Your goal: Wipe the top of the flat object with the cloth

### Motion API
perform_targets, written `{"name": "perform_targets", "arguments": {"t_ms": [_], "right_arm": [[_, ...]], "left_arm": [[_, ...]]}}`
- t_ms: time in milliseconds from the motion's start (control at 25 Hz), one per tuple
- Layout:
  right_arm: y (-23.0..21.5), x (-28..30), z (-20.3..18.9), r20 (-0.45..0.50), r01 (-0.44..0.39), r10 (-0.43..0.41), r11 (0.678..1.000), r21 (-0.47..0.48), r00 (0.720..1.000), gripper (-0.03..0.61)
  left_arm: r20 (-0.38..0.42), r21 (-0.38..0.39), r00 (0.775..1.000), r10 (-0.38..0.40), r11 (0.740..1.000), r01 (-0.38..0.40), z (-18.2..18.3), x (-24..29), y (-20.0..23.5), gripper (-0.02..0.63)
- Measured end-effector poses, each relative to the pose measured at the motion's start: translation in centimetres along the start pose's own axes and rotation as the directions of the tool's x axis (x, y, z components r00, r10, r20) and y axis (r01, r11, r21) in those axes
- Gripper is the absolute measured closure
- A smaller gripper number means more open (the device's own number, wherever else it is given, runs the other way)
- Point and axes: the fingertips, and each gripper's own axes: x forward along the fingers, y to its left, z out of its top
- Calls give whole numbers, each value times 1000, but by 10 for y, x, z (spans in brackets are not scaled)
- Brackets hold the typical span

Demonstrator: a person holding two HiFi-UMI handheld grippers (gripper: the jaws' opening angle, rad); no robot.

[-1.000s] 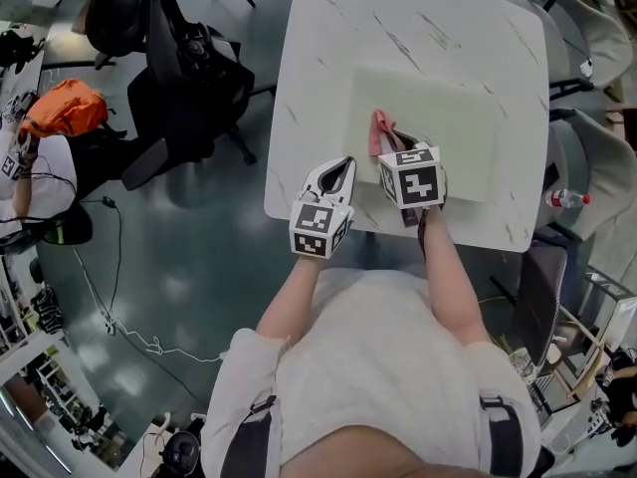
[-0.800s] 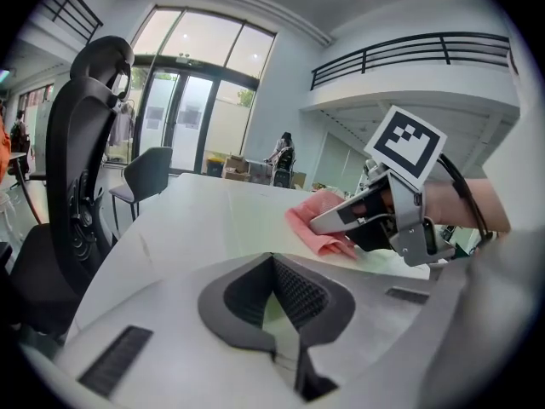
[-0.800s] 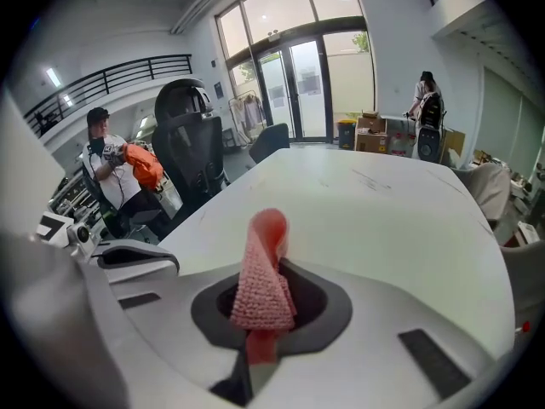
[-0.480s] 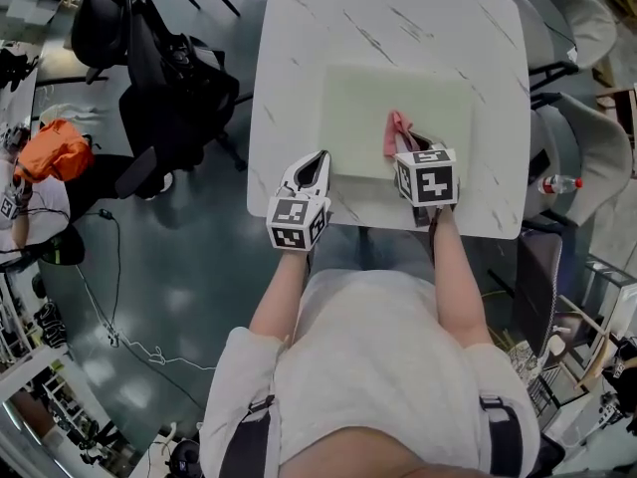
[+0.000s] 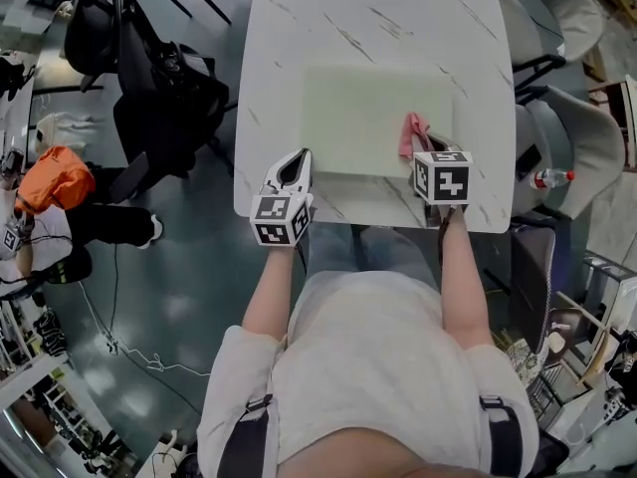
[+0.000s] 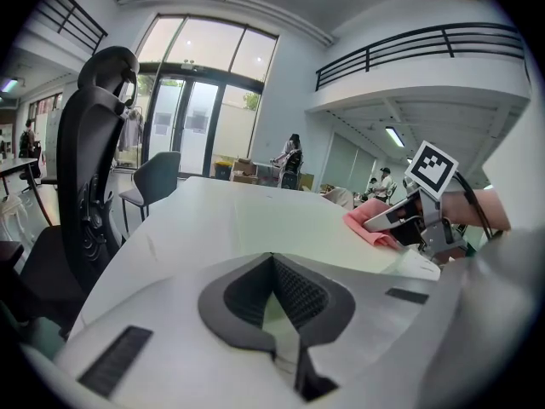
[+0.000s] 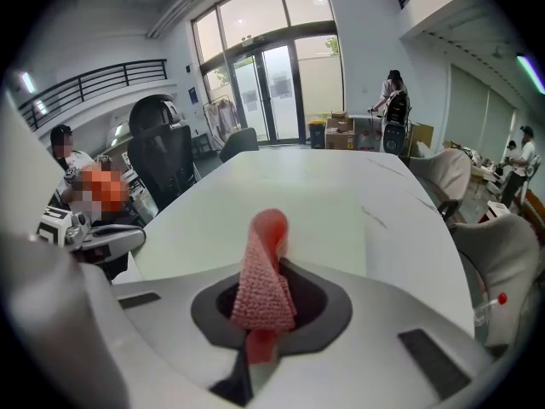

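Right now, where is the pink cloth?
Head view: the pink cloth is pinched in the right claw, at the right end of the pale green mat.

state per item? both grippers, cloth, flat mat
left gripper: shut, empty, held at the table's near left edge
right gripper: shut on the cloth
cloth: pink, pinched at one end, free end resting on the mat
mat: pale green, lying flat on the table, cloth near its right near corner
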Motion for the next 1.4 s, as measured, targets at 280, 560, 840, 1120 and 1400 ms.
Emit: {"name": "perform_targets", "arguments": {"t_ms": [280,560,840,1120,1400], "right_arm": [[-28,-12,-9,2,36,-36,999,26,999,551],[-48,-22,-17,4,59,-59,998,35,998,551],[-58,-30,-21,7,66,-67,997,40,998,552],[-55,-37,-32,6,53,-53,999,4,999,551],[-46,-55,-53,8,31,-31,999,-19,1000,551]], "left_arm": [[4,-6,1000,6,1000,-6,0,0,0,601],[15,-9,1000,18,1000,-18,-1,0,0,601],[28,-4,999,31,1000,-31,-1,-1,-1,601],[36,14,998,54,998,-55,-3,2,-2,601],[52,14,995,91,996,-92,-1,2,-3,601]]}}
